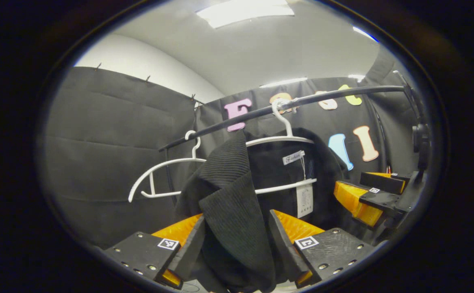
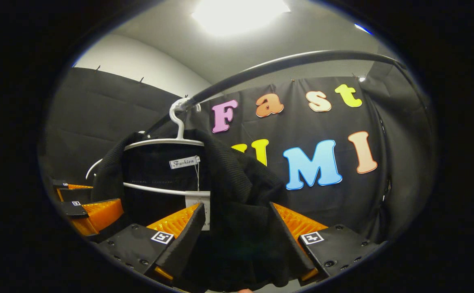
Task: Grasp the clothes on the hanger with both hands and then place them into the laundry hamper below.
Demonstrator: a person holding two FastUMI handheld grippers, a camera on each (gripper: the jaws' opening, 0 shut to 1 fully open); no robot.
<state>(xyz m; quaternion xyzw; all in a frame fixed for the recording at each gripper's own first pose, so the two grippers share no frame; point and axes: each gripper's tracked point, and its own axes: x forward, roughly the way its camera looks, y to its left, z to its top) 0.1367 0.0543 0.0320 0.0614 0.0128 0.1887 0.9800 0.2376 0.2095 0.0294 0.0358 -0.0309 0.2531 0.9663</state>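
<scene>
Left tongs clenched on a fold of the black garment; right tongs clamp the opposite shoulder. Garment hangs on the white hanger, hooked over the rail, up and ahead of both tongs. Collar must lift clear of the hanger arms. Hamper's position can't be told.

Square coded markers and small screws on both gripper bodies
</scene>
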